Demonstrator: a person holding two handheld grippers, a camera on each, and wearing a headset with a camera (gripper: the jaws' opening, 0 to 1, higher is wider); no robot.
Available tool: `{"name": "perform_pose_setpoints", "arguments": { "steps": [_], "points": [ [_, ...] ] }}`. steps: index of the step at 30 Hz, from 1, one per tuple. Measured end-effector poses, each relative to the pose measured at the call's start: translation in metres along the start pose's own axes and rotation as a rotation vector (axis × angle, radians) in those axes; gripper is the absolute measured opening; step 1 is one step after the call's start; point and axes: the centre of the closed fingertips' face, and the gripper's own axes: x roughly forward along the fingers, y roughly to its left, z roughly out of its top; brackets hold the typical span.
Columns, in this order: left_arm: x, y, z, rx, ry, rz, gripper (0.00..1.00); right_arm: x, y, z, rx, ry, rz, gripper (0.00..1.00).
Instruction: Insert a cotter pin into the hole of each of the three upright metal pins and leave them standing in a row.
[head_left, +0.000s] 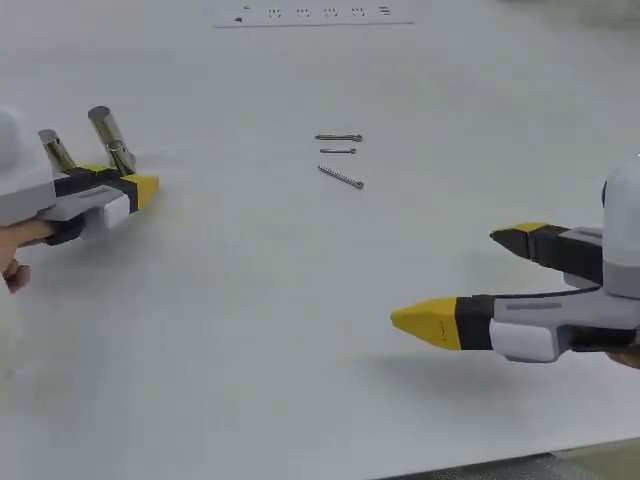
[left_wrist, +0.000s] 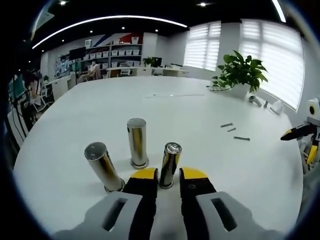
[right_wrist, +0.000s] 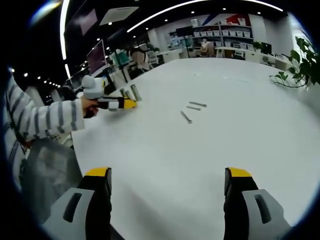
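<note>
Jaws first: in the head view the left gripper (head_left: 138, 188) sits at nine o'clock against three upright metal pins (head_left: 105, 130), while the right gripper (head_left: 465, 278), at four o'clock, gapes wide. Three cotter pins (head_left: 338, 151) lie flat towards twelve, two running nine-to-three and the third slanting ten-to-four. In the left gripper view the nearest pin (left_wrist: 170, 162) stands between the nearly closed tips; I cannot tell whether they pinch it. In the right gripper view the cotter pins lie at twelve, well beyond the spread jaws.
</note>
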Motion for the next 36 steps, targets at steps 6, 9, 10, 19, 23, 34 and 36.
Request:
{"name": "perform_pose_setpoints", "arguments": {
  "steps": [6,9,10,19,23,34,36],
  "points": [
    [-0.001,0.000,0.002,0.013,-0.026,0.020,0.08,0.000,0.001,-0.001,0.005,-0.001,0.005,0.94],
    [-0.003,-0.003,0.002,-0.011,-0.024,0.015,0.08,0.001,0.001,-0.001,0.004,-0.001,0.004,0.94],
    [-0.004,-0.004,0.002,-0.009,-0.022,0.020,0.07,0.001,0.000,-0.001,0.003,0.000,0.004,0.94],
    [-0.021,-0.009,0.013,0.032,-0.055,0.048,0.07,0.000,0.000,-0.003,-0.001,0.003,0.001,0.94],
    [-0.037,-0.010,0.024,0.007,-0.091,0.071,0.07,0.000,0.001,-0.003,-0.010,0.001,0.005,0.93],
    [-0.074,-0.019,0.032,0.009,-0.109,0.156,0.07,0.003,0.009,0.001,-0.027,-0.026,0.033,0.93],
    [-0.080,-0.021,0.027,0.010,-0.101,0.174,0.07,0.003,0.010,0.001,-0.032,-0.027,0.035,0.93]
  ]
}}
